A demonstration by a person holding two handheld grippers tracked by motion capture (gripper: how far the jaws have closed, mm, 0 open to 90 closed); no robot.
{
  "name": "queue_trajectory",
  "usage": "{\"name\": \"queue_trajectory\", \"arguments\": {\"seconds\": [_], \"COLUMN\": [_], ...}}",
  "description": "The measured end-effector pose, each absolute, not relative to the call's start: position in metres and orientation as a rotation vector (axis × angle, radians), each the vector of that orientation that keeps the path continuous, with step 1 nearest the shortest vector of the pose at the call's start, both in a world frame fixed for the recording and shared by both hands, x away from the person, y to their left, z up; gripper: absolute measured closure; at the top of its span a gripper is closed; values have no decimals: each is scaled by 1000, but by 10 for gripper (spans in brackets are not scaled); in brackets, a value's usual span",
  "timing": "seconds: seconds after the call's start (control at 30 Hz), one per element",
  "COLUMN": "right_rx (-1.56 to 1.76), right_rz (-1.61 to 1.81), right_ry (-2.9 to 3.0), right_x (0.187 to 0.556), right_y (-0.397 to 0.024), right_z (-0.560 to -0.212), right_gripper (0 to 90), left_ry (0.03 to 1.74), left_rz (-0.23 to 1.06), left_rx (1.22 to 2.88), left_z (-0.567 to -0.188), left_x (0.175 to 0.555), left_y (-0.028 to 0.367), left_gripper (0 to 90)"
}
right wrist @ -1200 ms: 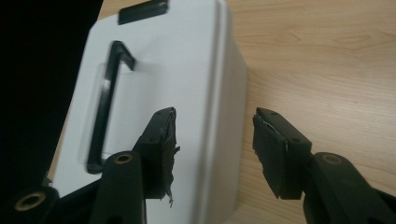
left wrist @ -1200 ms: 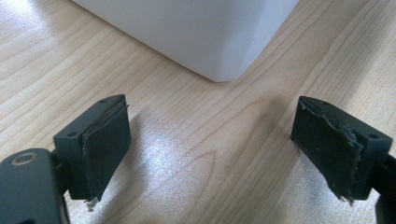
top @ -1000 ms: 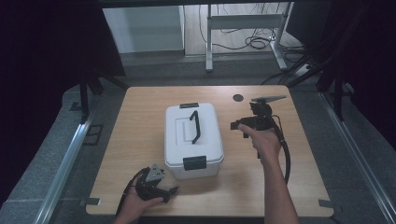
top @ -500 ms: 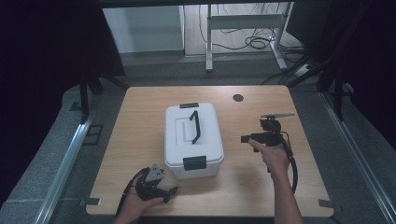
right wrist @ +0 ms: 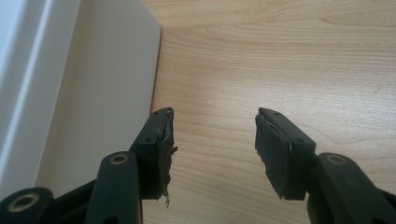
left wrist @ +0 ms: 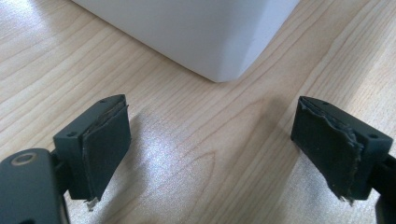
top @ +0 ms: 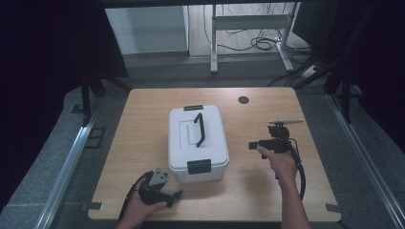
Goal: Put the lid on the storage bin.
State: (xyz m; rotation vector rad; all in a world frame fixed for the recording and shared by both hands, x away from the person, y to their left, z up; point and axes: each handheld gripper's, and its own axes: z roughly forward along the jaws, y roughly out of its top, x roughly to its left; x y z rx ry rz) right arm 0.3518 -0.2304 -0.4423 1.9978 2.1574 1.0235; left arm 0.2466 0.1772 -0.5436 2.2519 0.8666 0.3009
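Counted, left to right in the high view: one left gripper [top: 165, 194], one white lidded storage box [top: 197, 143], one right gripper [top: 260, 144]; two hands, two grippers, one box, all on one wooden table [top: 143, 124].

Left gripper: near the table's front edge at about 7 o'clock from the box, held in the left hand [top: 138, 205], resting low over the wood. In the left gripper view [left wrist: 212, 154], jaws spread wide, nothing between them but bare tabletop; box corner [left wrist: 219, 42] just ahead at 12 o'clock, close to the tips but not touching them.

Box: at the table's middle, long axis running away from the person. One black carry handle [top: 199, 129] lying along the lid. Two black latches, one at the far end [top: 193, 108], one at the near end [top: 198, 166], both folded against the box. Lid seated.

Right gripper: at about 3 o'clock from the box, gripped by the right hand [top: 277, 162], pointing toward the box's side, a clear strip of wood between. In the right gripper view [right wrist: 212, 135], jaws partly spread, pinching nothing; box wall [right wrist: 107, 93] at 10 o'clock, just beside one pad [right wrist: 164, 140], contact not certain.

One small dark round mark [top: 243, 100] on the table at 1 o'clock from the box.
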Motion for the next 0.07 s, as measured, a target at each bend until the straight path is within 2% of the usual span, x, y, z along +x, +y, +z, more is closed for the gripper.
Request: {"name": "queue_trajectory", "arguments": {"seconds": [0.07], "right_rx": [2000], "right_rz": [1018], "right_ry": [2154], "right_x": [352], "right_y": [-231], "right_z": [-443], "right_gripper": [473], "left_ry": [867], "left_rz": [301], "left_rx": [2252], "left_z": [-544], "left_x": [247], "left_y": [177], "left_gripper": [118]}}
